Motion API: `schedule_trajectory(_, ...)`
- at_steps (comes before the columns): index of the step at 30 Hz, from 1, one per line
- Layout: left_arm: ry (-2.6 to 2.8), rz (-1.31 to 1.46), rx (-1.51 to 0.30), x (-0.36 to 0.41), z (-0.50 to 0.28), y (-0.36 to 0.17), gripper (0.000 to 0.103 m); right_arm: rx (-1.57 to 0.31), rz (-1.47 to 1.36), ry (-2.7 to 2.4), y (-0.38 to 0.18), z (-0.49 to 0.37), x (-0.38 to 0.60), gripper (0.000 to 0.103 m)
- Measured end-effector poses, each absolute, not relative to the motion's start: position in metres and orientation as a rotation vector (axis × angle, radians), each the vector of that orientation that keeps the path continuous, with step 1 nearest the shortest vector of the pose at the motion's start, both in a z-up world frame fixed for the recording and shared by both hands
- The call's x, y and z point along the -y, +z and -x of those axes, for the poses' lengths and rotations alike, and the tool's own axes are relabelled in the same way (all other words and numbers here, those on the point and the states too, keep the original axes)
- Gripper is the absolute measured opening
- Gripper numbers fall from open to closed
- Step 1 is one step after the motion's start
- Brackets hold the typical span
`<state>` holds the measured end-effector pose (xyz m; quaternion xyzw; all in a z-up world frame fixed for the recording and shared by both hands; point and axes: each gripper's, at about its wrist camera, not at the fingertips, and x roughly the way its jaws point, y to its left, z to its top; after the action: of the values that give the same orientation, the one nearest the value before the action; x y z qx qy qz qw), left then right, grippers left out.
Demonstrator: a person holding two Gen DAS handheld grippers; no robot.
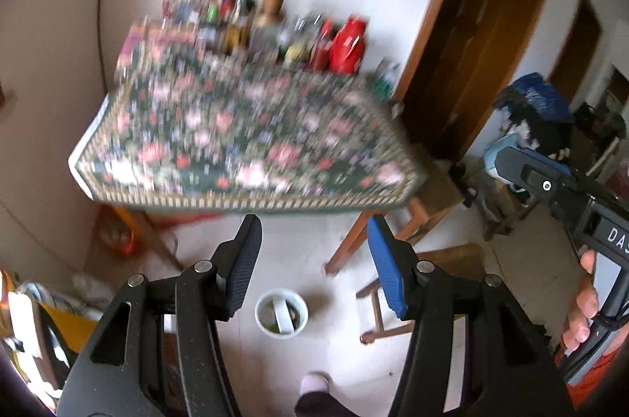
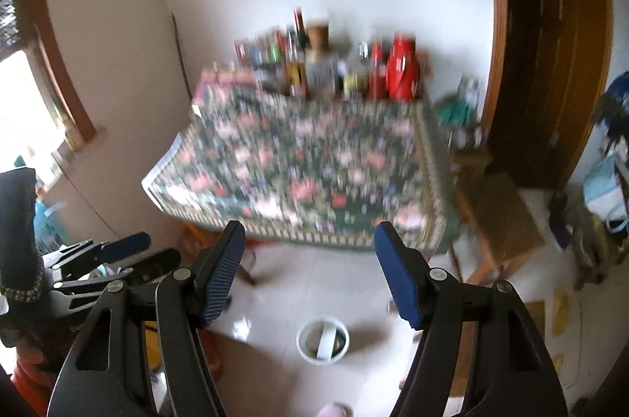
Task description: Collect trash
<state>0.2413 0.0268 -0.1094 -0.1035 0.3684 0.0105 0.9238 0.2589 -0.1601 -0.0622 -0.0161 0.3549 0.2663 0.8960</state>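
Observation:
A small white bin (image 1: 281,312) stands on the pale tiled floor below me, with scraps and a white strip inside; the right wrist view also shows the bin (image 2: 323,340). My left gripper (image 1: 314,224) hangs high above it, open, with nothing between its fingers. My right gripper (image 2: 310,232) is also open and empty, well above the bin. Each gripper appears in the other's view: the right gripper (image 1: 511,161) at the right edge, held by a hand (image 1: 585,299), and the left gripper (image 2: 161,247) at the lower left. Both views are blurred.
A table with a floral cloth (image 1: 243,141) stands against the wall, with several bottles and a red flask (image 1: 348,43) along its back. A wooden stool (image 1: 412,283) is by its right corner and a brown door (image 1: 491,23) beyond. A foot (image 1: 314,381) shows near the bin.

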Motion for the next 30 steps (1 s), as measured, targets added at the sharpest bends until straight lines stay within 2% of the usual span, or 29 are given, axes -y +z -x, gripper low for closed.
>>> schedule_trajectory(5,-0.019,0.155,-0.6,-0.013,-0.178,-0.049,0.055,-0.604,0.019,0.525,-0.012,-0.198,0.169,0.065)
schedule_trajectory(9,-0.022,0.148,-0.538,-0.007,-0.128,-0.023,0.055,-0.562,0.015,0.525,0.006,-0.16,0.173,0.065)
schedule_trajectory(12,-0.002,0.142,-0.492,-0.005,-0.091,-0.008,0.06,-0.538,0.019,0.522,0.013,-0.136,0.175,0.065)
schedule_trajectory(14,0.006,0.143,-0.469,-0.006,-0.073,-0.001,0.065,-0.525,0.025,0.522,0.017,-0.119,0.174,0.067)
schedule_trajectory(17,0.011,0.146,-0.44,-0.007,-0.05,0.008,0.08,-0.512,0.028,0.515,0.02,-0.105,0.173,0.082)
schedule_trajectory(19,0.023,0.144,-0.409,-0.008,-0.036,0.011,0.092,-0.507,0.027,0.518,0.022,-0.097,0.172,0.086)
schedule_trajectory(30,0.017,0.135,-0.378,-0.011,-0.011,0.018,0.093,-0.492,0.065,0.521,0.028,-0.068,0.171,0.088)
